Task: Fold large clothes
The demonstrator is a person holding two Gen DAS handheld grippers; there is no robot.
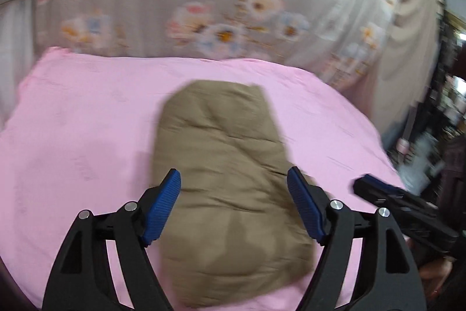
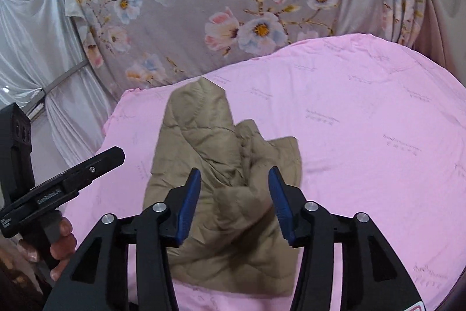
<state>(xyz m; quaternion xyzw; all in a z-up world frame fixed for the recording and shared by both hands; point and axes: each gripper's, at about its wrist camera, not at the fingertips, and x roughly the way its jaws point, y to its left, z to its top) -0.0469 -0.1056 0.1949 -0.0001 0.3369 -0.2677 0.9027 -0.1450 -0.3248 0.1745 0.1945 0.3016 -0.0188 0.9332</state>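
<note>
While both my grippers, left [image 1: 234, 204] & right [image 2: 234, 204], gape empty, tan jacket [image 2: 221, 194] at frame centre looks mostly folded; top flap needs tidying.

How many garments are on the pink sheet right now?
1: a tan quilted jacket, folded into a bundle, lying mid-sheet on the pink sheet below both open grippers. Nothing else shows, though the sheet's edges are cut off.
</note>
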